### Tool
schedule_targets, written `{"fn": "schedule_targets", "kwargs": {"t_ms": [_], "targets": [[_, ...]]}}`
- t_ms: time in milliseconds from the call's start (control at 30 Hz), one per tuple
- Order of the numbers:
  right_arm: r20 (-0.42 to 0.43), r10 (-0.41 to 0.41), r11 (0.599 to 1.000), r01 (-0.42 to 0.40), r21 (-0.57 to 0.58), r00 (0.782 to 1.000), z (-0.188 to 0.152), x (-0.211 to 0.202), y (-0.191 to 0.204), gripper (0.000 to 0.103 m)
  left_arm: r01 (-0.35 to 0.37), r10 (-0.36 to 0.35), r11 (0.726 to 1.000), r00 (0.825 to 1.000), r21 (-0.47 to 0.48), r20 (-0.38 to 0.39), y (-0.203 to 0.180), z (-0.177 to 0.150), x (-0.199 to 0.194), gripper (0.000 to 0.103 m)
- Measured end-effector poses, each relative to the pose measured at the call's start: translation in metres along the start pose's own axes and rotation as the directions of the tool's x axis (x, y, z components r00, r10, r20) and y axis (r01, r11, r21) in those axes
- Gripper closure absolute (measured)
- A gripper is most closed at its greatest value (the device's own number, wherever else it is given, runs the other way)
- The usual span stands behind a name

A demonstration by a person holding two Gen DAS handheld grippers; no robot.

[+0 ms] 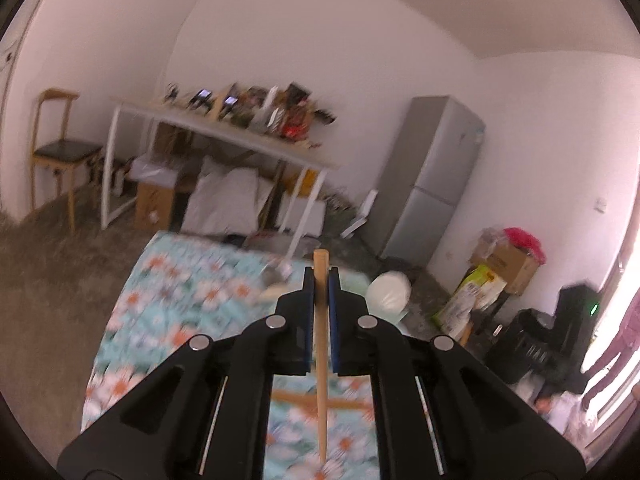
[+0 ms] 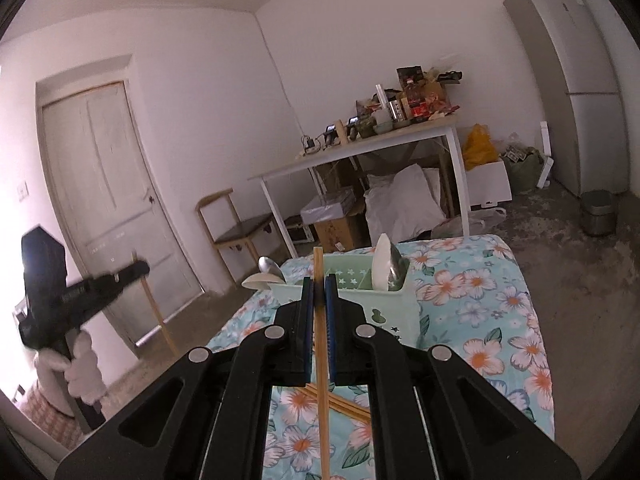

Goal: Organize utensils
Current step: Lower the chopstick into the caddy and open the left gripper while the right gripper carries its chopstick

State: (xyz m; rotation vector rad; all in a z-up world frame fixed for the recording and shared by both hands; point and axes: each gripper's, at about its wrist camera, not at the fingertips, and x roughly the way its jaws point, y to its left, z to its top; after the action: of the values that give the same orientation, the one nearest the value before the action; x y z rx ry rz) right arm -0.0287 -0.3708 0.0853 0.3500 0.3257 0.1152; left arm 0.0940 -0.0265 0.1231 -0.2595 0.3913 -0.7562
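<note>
My left gripper (image 1: 320,276) is shut on a wooden chopstick (image 1: 321,360) and holds it above the floral tablecloth (image 1: 180,300); it also shows at the left of the right wrist view (image 2: 136,270). My right gripper (image 2: 319,284) is shut on another wooden chopstick (image 2: 322,392), just in front of a light green utensil caddy (image 2: 396,308). The caddy holds a white spoon (image 2: 382,264) and a metal utensil (image 2: 398,270). A metal spoon (image 2: 270,267) and a white spoon (image 2: 260,280) lie beside the caddy's left side. More chopsticks (image 2: 348,406) lie on the cloth under my right gripper.
A white table (image 2: 360,152) cluttered with items stands by the wall, with a wooden chair (image 2: 236,228), boxes and pillows around it. A grey fridge (image 2: 572,80) and a metal bin (image 2: 598,212) stand at the right. A door (image 2: 104,188) is at the left.
</note>
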Motion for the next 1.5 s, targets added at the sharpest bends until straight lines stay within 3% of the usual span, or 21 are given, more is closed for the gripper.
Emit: {"fn": "schedule_targets", "kwargs": {"t_ms": [300,433,767,1033,1167,1500], "targets": [[0.053,-0.001,1.000,0.001,-0.011,0.999,0.001,-0.019,-0.009,0.097,0.013,-0.038,0.989,0.985,0.150,0.166,-0.058,0.066,0.032,0.098],[0.070,0.010,1.000,-0.010,-0.002,0.998,0.003,-0.024,-0.013,0.097,-0.032,0.001,0.986,0.982,0.165,0.188,-0.067,0.083,0.070,0.098],[0.069,0.020,1.000,-0.019,-0.008,0.997,0.006,-0.022,-0.019,0.097,-0.084,0.048,0.979,0.980,0.185,0.190,-0.077,0.085,0.136,0.098],[0.054,0.019,1.000,-0.019,0.002,0.998,0.006,-0.018,-0.021,0.097,-0.113,0.101,0.977,0.992,0.179,0.075,-0.061,0.056,0.176,0.096],[0.054,0.013,1.000,-0.013,0.005,0.998,0.007,-0.019,-0.020,0.097,-0.118,0.112,0.984,0.992,0.136,0.050,-0.049,0.050,0.175,0.069],[0.055,0.008,1.000,-0.008,0.003,0.998,0.007,-0.022,-0.017,0.097,-0.141,0.129,0.980,0.988,0.138,0.088,-0.049,0.048,0.133,0.037]]}}
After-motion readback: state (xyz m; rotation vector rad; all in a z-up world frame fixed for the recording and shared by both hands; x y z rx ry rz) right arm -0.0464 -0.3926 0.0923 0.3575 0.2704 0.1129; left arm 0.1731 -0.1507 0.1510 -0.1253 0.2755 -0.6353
